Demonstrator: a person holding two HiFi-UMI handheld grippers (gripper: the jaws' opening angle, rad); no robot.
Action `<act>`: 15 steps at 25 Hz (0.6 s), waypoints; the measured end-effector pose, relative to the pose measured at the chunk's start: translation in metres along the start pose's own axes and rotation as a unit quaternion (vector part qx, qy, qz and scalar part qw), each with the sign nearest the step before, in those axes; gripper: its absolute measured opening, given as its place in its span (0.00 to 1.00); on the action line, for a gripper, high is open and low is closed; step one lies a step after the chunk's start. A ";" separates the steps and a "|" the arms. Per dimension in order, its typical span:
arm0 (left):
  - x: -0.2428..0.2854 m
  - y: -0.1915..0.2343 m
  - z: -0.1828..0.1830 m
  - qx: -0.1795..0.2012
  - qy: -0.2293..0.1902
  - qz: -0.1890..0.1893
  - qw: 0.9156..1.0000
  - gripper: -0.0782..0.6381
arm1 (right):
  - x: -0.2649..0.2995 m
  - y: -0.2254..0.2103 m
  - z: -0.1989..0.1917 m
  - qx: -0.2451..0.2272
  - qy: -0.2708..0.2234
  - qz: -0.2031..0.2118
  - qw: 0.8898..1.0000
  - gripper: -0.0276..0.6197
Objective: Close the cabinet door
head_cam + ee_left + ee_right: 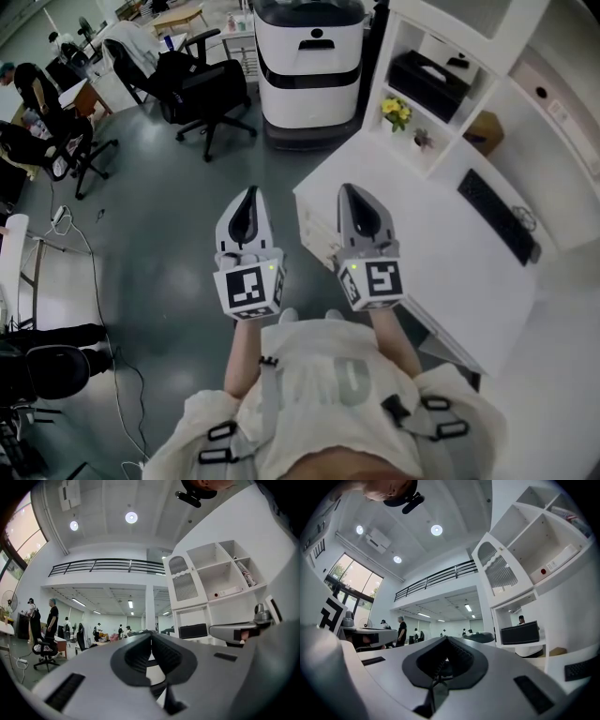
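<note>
A tall white shelf cabinet (450, 56) stands on the white desk (441, 253) at the right of the head view. In the left gripper view its upper left bay carries a slatted white door (183, 583), which looks flush with the frame; the same door (499, 571) shows in the right gripper view. Both grippers are held side by side in front of the person, pointing level, off the desk's near corner and apart from the cabinet. The left gripper (249, 194) (151, 634) is shut with nothing in it. The right gripper (352, 190) (447, 639) is shut and empty too.
On the desk lie a black keyboard (497, 216) and a cardboard box (483, 131); a black box (429, 80) and yellow flowers (396, 111) sit in the lower shelves. A white wheeled machine (309, 61) and office chairs (202, 89) stand on the grey floor ahead.
</note>
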State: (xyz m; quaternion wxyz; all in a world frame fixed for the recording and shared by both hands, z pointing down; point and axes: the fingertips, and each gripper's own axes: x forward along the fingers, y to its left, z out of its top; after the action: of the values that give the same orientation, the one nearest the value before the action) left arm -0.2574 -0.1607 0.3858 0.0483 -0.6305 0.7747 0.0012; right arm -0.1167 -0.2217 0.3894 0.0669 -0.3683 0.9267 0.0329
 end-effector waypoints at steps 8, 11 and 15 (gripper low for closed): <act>-0.001 -0.003 0.001 0.006 0.002 0.004 1.000 0.12 | -0.005 -0.006 -0.001 0.006 0.000 0.001 1.000 0.05; 0.000 -0.005 0.002 0.008 0.000 0.005 1.000 0.12 | -0.004 -0.006 -0.001 0.004 -0.001 0.006 1.000 0.05; -0.002 -0.006 -0.004 0.009 0.004 0.006 1.000 0.12 | -0.006 -0.008 -0.003 0.001 0.004 0.005 1.000 0.05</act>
State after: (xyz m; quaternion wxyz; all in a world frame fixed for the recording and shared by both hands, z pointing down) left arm -0.2511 -0.1607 0.3901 0.0505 -0.6257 0.7783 -0.0080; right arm -0.1072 -0.2241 0.3936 0.0636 -0.3634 0.9289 0.0306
